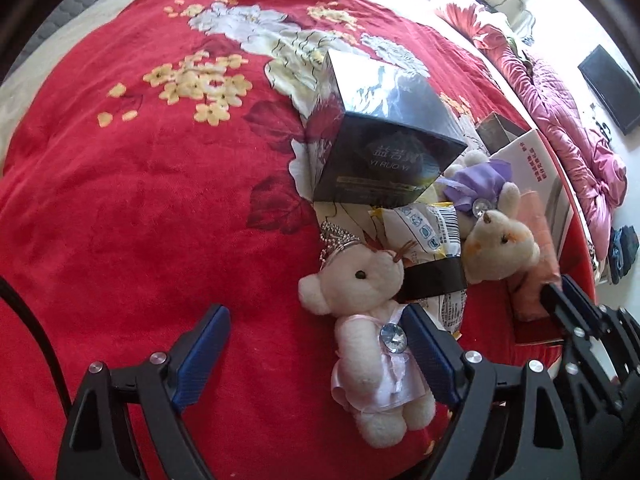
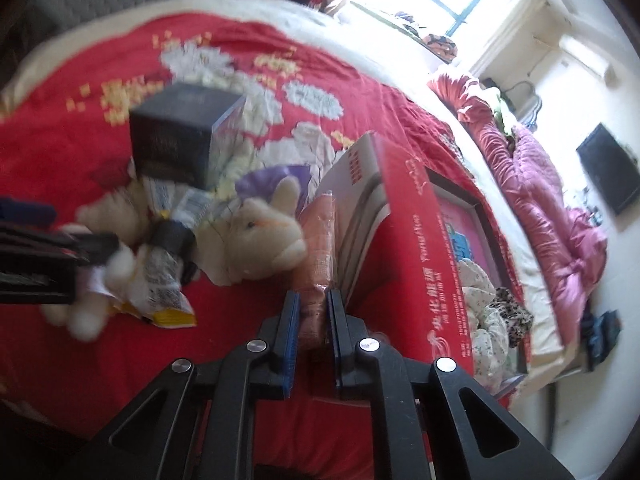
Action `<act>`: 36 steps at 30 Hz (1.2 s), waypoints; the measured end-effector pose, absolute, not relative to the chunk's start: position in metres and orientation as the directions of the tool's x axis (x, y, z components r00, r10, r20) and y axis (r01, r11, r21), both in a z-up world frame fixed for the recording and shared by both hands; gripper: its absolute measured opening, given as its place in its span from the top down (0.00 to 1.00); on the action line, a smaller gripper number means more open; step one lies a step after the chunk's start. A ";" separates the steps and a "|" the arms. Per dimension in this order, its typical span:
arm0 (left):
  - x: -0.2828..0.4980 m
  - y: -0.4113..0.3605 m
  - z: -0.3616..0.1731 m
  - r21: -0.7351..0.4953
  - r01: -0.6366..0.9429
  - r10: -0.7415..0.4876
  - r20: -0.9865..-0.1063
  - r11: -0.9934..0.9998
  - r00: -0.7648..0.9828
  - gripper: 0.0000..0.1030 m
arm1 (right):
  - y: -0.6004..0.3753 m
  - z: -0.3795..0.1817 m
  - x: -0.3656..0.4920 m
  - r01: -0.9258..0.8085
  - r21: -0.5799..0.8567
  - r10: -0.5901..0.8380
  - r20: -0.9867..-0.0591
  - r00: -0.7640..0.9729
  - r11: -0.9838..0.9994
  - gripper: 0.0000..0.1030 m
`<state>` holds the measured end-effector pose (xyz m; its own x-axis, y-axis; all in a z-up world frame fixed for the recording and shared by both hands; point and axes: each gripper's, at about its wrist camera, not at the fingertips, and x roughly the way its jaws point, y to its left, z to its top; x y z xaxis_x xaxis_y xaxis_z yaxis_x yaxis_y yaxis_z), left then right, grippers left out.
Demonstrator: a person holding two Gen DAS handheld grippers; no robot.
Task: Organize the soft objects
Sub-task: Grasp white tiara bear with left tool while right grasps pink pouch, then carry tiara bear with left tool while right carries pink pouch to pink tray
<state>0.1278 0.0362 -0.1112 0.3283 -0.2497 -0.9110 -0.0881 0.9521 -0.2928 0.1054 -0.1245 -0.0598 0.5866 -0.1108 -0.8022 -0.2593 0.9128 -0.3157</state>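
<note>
While the left gripper (image 1: 318, 354) stands wide open around a white teddy bear (image 1: 370, 344) in a pink dress, the right gripper (image 2: 313, 320) is clamped on a peach-coloured soft bundle (image 2: 318, 248).

Both toys lie on a red floral bedspread (image 1: 140, 200), the bundle against a red carton (image 2: 416, 240) whose print is too blurred to read. Just behind the bear, a black box (image 1: 384, 140) reads "YI RUO YI" beside a barcoded snack packet (image 1: 428, 228) and a tan bear (image 1: 500, 248).

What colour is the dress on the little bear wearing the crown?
Pale pink, on the crowned bear, clearest in the left wrist view.
</note>
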 end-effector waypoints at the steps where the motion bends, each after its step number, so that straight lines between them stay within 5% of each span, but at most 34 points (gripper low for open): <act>1: 0.129 0.036 -0.112 -0.300 -0.093 -0.257 -0.911 0.949 0.322 0.15 | -0.128 -0.055 0.105 -0.254 -0.278 -0.081 -0.805 0.587 0.927 0.87; 5: 0.128 0.041 -0.112 -0.416 -0.121 -0.359 -0.873 0.901 0.330 0.58 | -0.130 -0.040 0.101 -0.254 -0.190 -0.007 -0.812 0.583 0.948 0.87; 8: 0.129 0.032 -0.112 -0.419 -0.082 -0.373 -0.869 0.904 0.326 0.68 | -0.133 -0.031 0.100 -0.246 -0.125 0.042 -0.814 0.580 0.961 0.87; 16: 0.124 0.029 -0.100 -0.426 -0.050 -0.381 -0.851 0.903 0.362 0.70 | -0.134 -0.016 0.097 -0.241 -0.065 0.091 -0.807 0.584 0.968 0.87; 36: 0.080 0.025 -0.023 -0.205 -0.009 -0.172 -0.842 0.979 0.512 0.70 | -0.149 0.017 0.090 -0.226 0.018 0.158 -0.767 0.622 0.974 0.87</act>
